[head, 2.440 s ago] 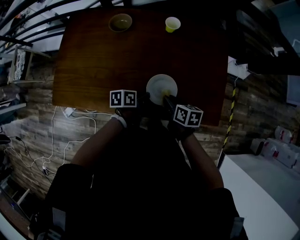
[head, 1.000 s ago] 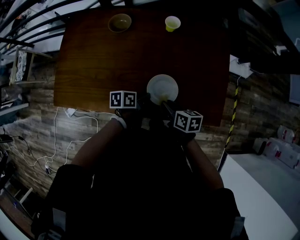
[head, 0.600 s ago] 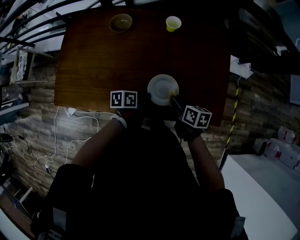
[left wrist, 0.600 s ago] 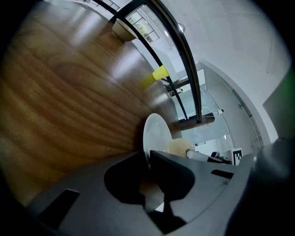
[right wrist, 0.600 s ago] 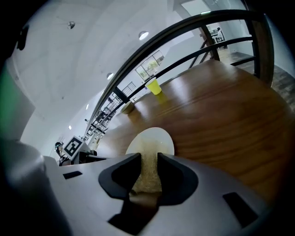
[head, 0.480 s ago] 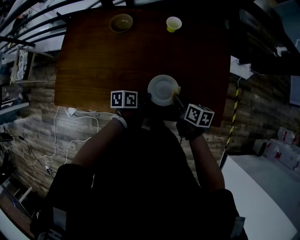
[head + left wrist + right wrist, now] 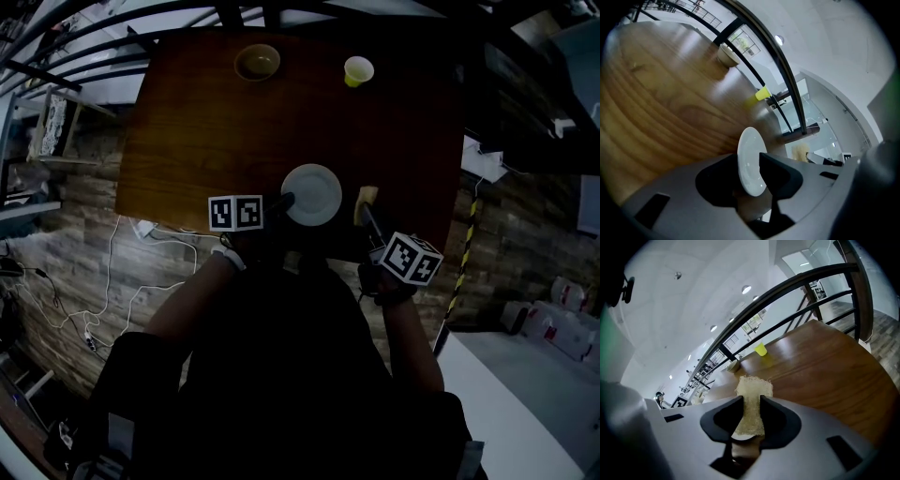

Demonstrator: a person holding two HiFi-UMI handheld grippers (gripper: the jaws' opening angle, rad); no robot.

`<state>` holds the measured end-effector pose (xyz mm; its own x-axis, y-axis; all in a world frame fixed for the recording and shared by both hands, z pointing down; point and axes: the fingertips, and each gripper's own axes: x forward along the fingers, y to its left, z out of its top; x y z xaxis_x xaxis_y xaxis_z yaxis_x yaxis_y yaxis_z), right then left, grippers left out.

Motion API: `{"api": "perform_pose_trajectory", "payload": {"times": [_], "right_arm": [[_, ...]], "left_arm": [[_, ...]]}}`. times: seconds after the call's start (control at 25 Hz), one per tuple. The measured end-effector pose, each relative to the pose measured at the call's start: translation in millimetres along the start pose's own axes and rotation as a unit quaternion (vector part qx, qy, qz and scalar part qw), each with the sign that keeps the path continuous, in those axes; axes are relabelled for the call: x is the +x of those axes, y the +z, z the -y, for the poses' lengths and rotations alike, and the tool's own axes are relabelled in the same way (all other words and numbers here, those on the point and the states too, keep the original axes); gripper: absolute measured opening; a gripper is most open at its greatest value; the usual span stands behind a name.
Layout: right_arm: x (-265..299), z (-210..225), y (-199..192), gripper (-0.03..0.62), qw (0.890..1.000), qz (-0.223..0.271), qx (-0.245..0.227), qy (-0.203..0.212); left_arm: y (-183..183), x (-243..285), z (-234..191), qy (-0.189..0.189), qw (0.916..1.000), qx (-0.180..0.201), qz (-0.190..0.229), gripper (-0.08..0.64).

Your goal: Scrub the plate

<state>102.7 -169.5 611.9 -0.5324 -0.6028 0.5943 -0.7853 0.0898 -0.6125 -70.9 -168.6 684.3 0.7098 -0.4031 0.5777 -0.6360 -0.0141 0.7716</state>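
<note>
plate (image 7: 312, 194) flat on desk (image 7: 206, 131), near front edge. left gripper (image 7: 749, 161) fingers opening, plate rim between them, gap showing. right gripper (image 7: 751, 401) fingers clenched on sponge (image 7: 753, 390), just right of plate, apart. likely next: sponge moves left onto plate.

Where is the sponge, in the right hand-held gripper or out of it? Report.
In. The right hand-held gripper has its jaws closed on the tan sponge, pinching it narrow between them, and its frayed end sticks out beyond them.
</note>
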Motion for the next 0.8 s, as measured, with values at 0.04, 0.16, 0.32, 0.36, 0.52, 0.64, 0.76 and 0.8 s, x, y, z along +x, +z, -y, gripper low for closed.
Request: {"api": "perform_pose_trajectory", "payload": {"times": [0.04,0.16,0.32,0.36,0.52,0.64,0.76,0.8], "right_arm": [[-2.1,-6.3,2.0,0.12,1.0,0.003,-0.003,0.005],[-6.8,-24.5,6.0,0.12,1.0,0.008,-0.013,0.02],[-10.2,-46.3,11.2,0.12,0.999,0.012,-0.017,0.038],[-10.8,-50.5,11.9,0.12,0.999,0.013,-0.016,0.042],[-11.0,-60.4,12.2,0.12,0.999,0.013,-0.019,0.048],[-13.3,-61.1,11.5,0.12,0.999,0.01,-0.02,0.045],[-20.3,-60.9,8.8,0.12,0.999,0.009,-0.021,0.041],[-22.1,-61.5,8.7,0.12,0.999,0.01,-0.023,0.041]], "left_arm": [[6.0,-6.4,-1.3,0.0,1.0,-0.001,0.01,0.137],[14.5,-18.1,-5.8,0.004,0.9997,0.002,0.023,0.137],[5.3,-18.5,-9.1,0.011,0.9999,0.003,0.011,0.138],[1.9,-17.9,-8.9,0.012,0.9999,0.002,0.009,0.138],[-11.2,-15.1,-9.1,0.025,0.9993,0.022,-0.016,0.143],[-20.7,-13.1,-11.0,0.068,0.9904,0.105,-0.06,0.158],[-27.9,-14.6,-10.2,0.11,0.967,0.208,-0.098,0.176],[-27.0,-15.1,-6.6,0.113,0.9613,0.231,-0.099,0.181]]}}
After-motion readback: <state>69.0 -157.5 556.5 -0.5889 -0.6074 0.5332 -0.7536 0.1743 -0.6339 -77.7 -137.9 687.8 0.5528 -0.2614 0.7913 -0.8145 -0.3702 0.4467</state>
